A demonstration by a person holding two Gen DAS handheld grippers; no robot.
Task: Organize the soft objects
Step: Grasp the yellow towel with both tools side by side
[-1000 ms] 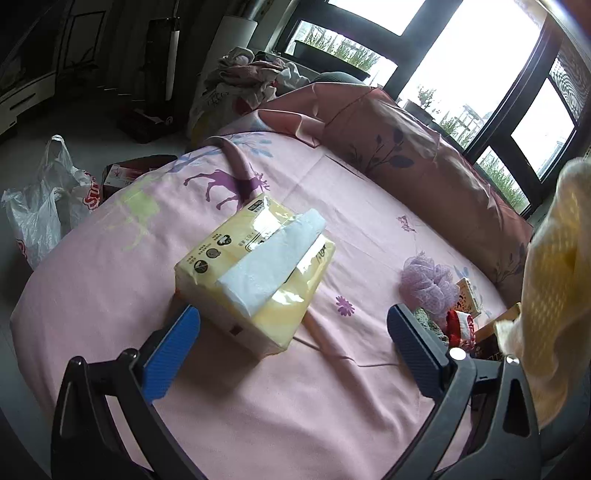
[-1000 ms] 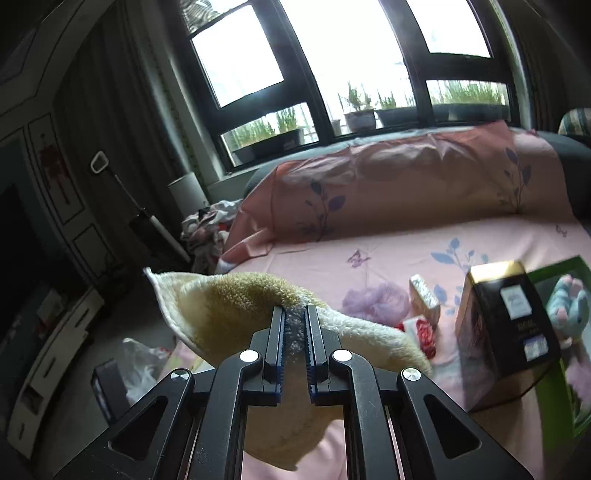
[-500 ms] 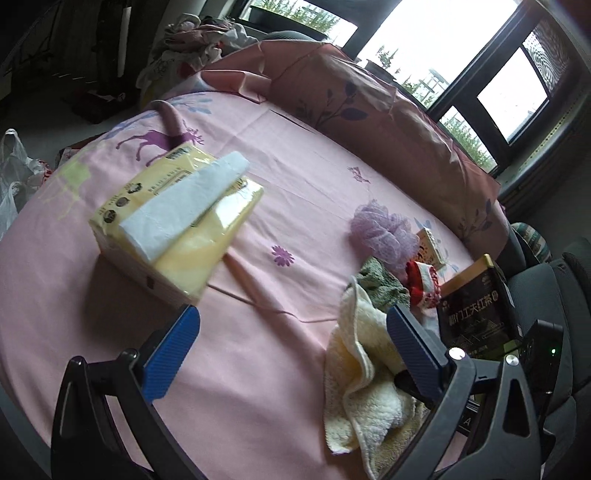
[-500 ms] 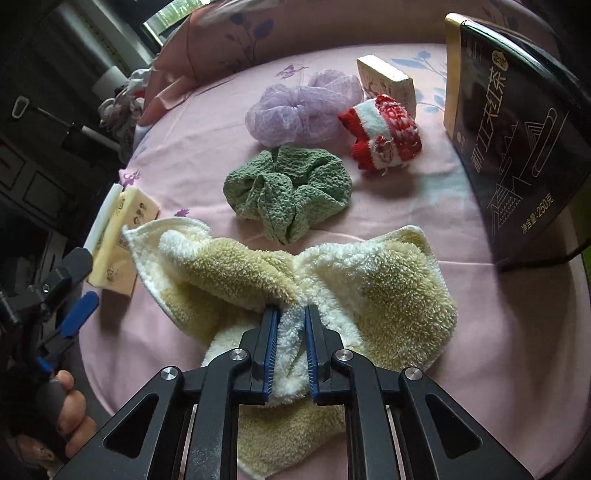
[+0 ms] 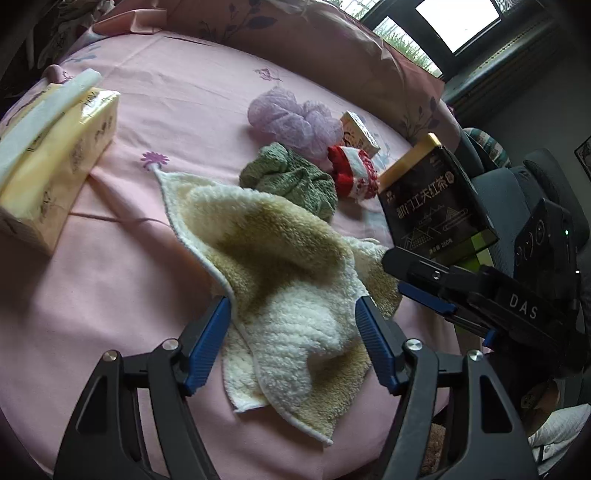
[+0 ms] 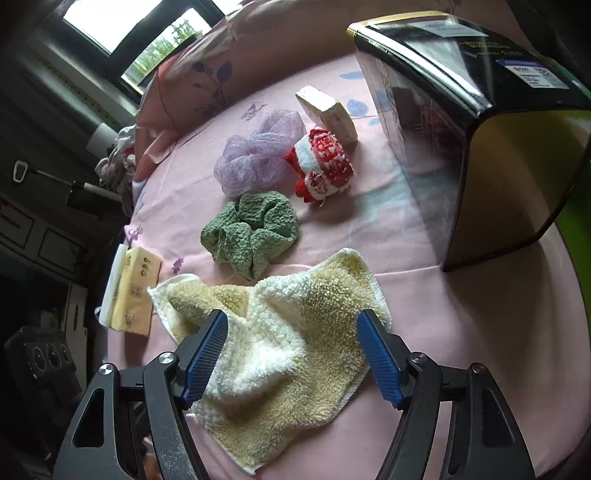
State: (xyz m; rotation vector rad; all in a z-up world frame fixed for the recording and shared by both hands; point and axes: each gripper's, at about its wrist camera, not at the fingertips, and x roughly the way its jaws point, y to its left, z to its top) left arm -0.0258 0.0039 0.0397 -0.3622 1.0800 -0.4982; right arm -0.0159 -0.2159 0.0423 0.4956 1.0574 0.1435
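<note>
A crumpled cream and yellow towel (image 5: 280,280) lies on the pink bed sheet (image 5: 110,288); it also shows in the right wrist view (image 6: 295,339). My left gripper (image 5: 293,310) is open, its jaws to either side of the towel's near folds. My right gripper (image 6: 291,323) is open and empty over the towel; it shows from the left wrist view (image 5: 424,284) at the towel's right edge. Beyond the towel lie a green cloth (image 6: 251,232), a purple mesh puff (image 6: 258,151) and a red and white knit piece (image 6: 323,164).
A yellow tissue pack (image 5: 48,147) lies at the left, also in the right wrist view (image 6: 133,291). A black tea box (image 6: 472,122) stands at the right, a small cream box (image 6: 328,112) behind the knit piece. A pink pillow (image 5: 295,33) lines the far edge.
My right gripper lowered the towel onto the sheet, then opened and let it go. My left gripper swung right from the tissue pack to the towel.
</note>
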